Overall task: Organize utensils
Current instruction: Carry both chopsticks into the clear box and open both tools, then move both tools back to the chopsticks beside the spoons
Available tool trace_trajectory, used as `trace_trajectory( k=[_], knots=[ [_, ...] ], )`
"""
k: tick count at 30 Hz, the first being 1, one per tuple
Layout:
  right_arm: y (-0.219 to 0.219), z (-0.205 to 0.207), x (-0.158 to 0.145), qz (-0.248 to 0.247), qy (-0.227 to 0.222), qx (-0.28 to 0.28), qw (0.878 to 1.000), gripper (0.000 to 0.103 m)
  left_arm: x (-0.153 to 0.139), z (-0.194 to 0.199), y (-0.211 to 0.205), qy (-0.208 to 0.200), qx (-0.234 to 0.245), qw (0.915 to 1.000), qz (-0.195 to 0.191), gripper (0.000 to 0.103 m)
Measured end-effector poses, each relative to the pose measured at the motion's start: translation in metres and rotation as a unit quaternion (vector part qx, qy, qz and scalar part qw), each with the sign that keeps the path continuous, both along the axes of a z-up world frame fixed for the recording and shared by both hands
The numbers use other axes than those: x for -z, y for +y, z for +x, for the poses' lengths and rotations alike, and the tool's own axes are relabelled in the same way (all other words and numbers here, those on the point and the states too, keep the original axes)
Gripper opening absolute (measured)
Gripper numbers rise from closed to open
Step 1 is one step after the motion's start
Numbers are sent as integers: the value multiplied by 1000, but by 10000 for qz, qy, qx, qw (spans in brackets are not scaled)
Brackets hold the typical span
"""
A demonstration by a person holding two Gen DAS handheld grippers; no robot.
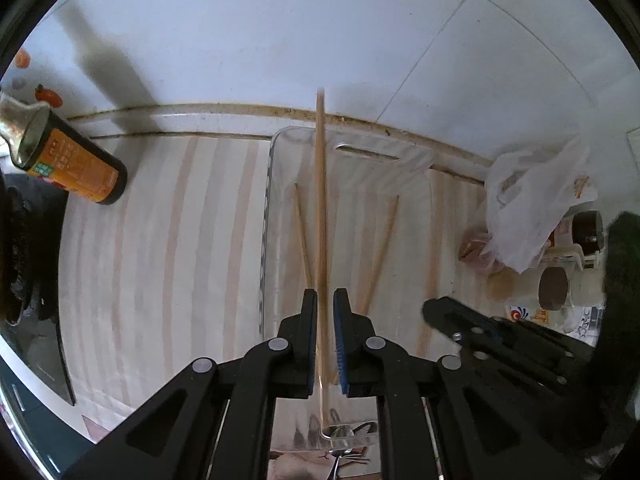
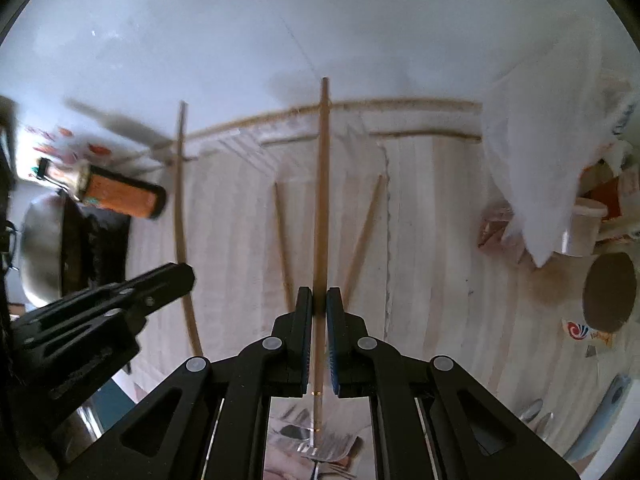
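Note:
My left gripper (image 1: 325, 300) is shut on a wooden chopstick (image 1: 321, 200) that points forward over a clear plastic tray (image 1: 276, 148). My right gripper (image 2: 319, 298) is shut on a second chopstick (image 2: 322, 184), also pointing forward. Two more chopsticks lie in the tray, one on the left (image 1: 302, 232) and one on the right (image 1: 382, 248); they also show in the right wrist view (image 2: 282, 240) (image 2: 366, 232). The left gripper (image 2: 120, 300) and its chopstick (image 2: 180, 208) show in the right wrist view. The right gripper (image 1: 460, 320) shows at the lower right of the left wrist view.
An orange-labelled dark bottle (image 1: 76, 160) lies on the striped cloth at left, next to a black stove (image 1: 24, 260). A white plastic bag (image 1: 536, 196), cups and jars (image 1: 554, 288) crowd the right. Metal utensils (image 2: 320, 444) lie below the grippers. A white wall rises behind.

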State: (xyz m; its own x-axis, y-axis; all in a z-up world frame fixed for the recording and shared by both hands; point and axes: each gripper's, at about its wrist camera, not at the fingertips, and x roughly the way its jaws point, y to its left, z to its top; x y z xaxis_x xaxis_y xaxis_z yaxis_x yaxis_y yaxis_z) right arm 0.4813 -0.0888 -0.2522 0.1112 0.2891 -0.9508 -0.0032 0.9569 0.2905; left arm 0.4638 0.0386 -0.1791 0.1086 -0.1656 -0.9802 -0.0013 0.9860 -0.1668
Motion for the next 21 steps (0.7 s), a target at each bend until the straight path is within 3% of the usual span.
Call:
trace_trajectory(
  k=[3,6,8,13,16,19,21],
  knots=[
    [-3,-3,4,-94,-19,20,10000,30,-3,-5,2,-103,2,9996,255,14],
    [-11,-12,0,-147,-136,95,9998,30,-11,-14,7,-354,-56,9981,492,31],
    [-18,-19,-9,-200,-265,139,9994,30,-19,-23,11,-549,-103,9965,614,48],
    [-44,-47,-36,-430,-669,389,9961,32,-38,-49,20,-1116,-231,9899,846,67],
    [-59,-70,-46,-489,-878,582,9932,38,-53,-70,23,-1617,-356,9817,941,77],
    [-70,-93,-50,-540,-1042,762,9902,47,-59,-89,23,-1997,-454,9742,949,103],
    [-77,-114,-45,-644,-1095,861,9882,49,-55,-103,23,-2050,-482,9733,912,103]
  ],
)
